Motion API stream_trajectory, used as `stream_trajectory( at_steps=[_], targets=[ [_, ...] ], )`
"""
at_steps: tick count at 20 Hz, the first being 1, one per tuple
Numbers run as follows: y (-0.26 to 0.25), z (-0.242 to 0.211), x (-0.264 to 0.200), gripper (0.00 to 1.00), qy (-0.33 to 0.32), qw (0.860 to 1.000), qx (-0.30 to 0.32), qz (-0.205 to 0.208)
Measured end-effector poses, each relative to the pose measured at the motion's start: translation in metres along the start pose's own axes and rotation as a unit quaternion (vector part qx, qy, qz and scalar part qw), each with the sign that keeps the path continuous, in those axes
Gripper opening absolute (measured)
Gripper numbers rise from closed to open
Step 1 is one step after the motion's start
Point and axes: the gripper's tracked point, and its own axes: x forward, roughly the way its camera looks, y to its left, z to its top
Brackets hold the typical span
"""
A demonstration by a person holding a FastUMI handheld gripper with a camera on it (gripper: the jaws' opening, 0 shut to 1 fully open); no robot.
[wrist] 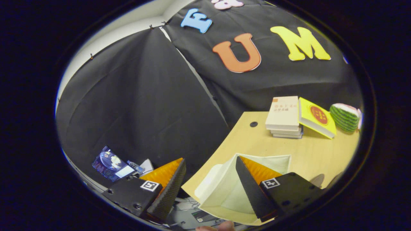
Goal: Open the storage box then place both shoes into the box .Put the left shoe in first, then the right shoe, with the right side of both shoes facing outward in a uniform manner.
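gripper [210, 175]: we see its two fingers spread wide apart, nothing clamped between them
left finger [168, 189]: hangs off the table edge, over the dark booth wall and some cables lower down
right finger [252, 189]: sits in front of the box, overlapping its near wall; we cannot tell if it touches
storage box [224, 189]: pale cream fabric box with soft walls, on the light wooden table [321, 154], just ahead of the fingers, between them and mostly behind the right one; top looks open, pale inside visible
shoes: we cannot tell where they are
stack of white books [284, 117]: well beyond the fingers, on the far part of the table
yellow book with red round mark [316, 117]: leans tilted against the right side of the stack
green striped watermelon-shaped toy [345, 117]: just right of the yellow book
small dark round hole [253, 124]: in the tabletop, left of the stack
fingertip of a person [216, 227]: below the gripper
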Motion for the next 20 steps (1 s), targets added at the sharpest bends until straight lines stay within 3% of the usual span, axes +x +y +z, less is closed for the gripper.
stream_trajectory(
  at_steps=[5, 10, 15, 20],
  targets=[
    [-0.055, -0.004, -0.055, 1.00, -0.031, 0.995, -0.068, -0.067],
    [-0.136, -0.024, -0.130, 1.00, -0.038, 0.979, -0.115, -0.162],
    [-0.209, -0.064, -0.193, 1.00, -0.018, 0.965, -0.118, -0.232],
    [-0.259, -0.120, -0.211, 1.00, 0.025, 0.966, -0.061, -0.252]
  ],
)
